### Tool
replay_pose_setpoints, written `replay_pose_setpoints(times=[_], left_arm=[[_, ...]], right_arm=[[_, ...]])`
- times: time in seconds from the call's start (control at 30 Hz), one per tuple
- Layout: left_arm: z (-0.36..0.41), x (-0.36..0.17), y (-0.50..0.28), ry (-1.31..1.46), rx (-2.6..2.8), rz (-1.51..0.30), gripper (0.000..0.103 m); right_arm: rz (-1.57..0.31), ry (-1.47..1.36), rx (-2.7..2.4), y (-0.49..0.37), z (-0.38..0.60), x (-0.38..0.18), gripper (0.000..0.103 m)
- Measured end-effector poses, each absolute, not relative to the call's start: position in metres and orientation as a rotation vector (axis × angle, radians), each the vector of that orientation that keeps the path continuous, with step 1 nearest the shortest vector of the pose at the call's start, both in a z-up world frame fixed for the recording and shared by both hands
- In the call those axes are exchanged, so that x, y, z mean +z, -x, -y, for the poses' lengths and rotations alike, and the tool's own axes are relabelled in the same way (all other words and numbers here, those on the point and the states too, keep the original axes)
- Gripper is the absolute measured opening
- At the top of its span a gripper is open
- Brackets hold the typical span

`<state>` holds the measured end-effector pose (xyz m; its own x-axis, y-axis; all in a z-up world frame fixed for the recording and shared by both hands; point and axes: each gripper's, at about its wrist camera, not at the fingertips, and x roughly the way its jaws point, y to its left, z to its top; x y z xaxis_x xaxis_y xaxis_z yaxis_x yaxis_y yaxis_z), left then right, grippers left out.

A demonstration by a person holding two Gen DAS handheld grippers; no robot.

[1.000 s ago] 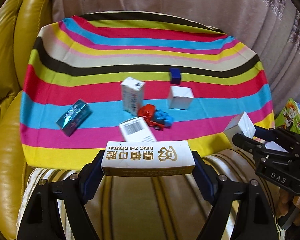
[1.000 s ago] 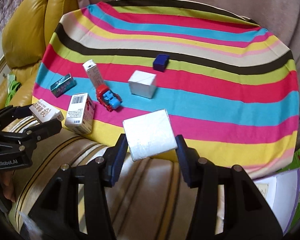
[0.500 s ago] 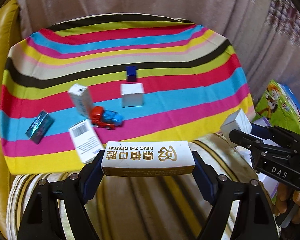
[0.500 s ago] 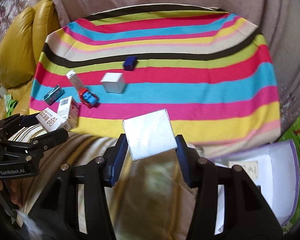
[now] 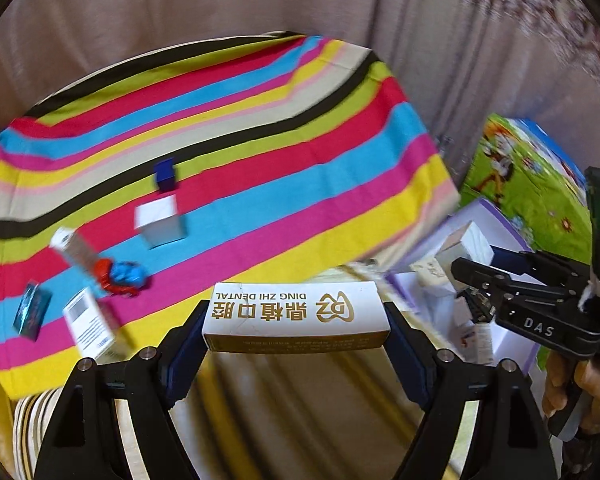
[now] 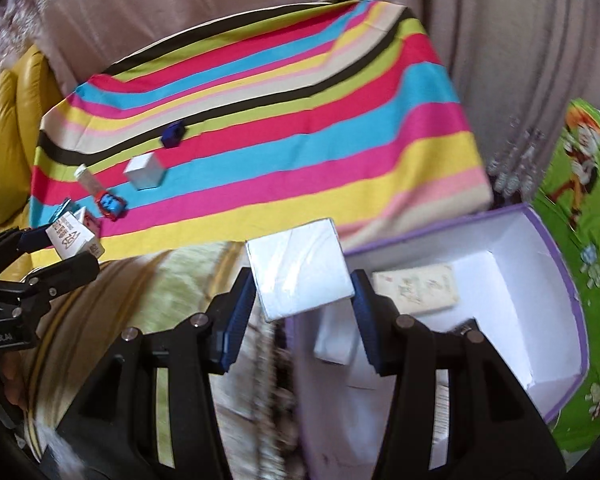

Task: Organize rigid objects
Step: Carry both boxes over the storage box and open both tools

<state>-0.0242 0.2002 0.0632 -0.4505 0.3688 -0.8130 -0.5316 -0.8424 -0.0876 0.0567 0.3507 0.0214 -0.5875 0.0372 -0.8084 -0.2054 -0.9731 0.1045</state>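
My left gripper (image 5: 296,322) is shut on a long white and gold dental box (image 5: 296,314), held crosswise above the striped sofa seat. My right gripper (image 6: 300,276) is shut on a plain white box (image 6: 299,270), which hangs over the left rim of a purple-edged storage box (image 6: 556,268). That storage box holds a beige card box (image 6: 416,286) and other white boxes. On the striped cloth (image 5: 280,168) lie a white cube (image 5: 160,222), a dark blue block (image 5: 165,174), a red and blue toy car (image 5: 120,276), a tall white box (image 5: 74,248), a barcode box (image 5: 88,322) and a teal box (image 5: 30,312).
A green cartoon play mat (image 6: 580,184) lies to the right under the storage box. Curtains (image 5: 220,8) hang behind the cloth. A yellow leather cushion (image 6: 4,132) is at the left. A person's hand (image 5: 576,384) grips the right gripper's handle.
Both grippers have swung to the right with their boxes still held. The cloth and its objects have slid left in both views, and the purple-edged storage box has come under the right gripper.
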Motion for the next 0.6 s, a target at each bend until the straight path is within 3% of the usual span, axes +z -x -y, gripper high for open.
replay_pose_setpoints(times=[0.6], left_arm=[[-0.312, 0.058, -0.031, 1.113, 1.975, -0.459, 0.082]], right_arm=[[-0.438, 1.275, 2.456, -0.123, -0.442, 0.009, 0.053]])
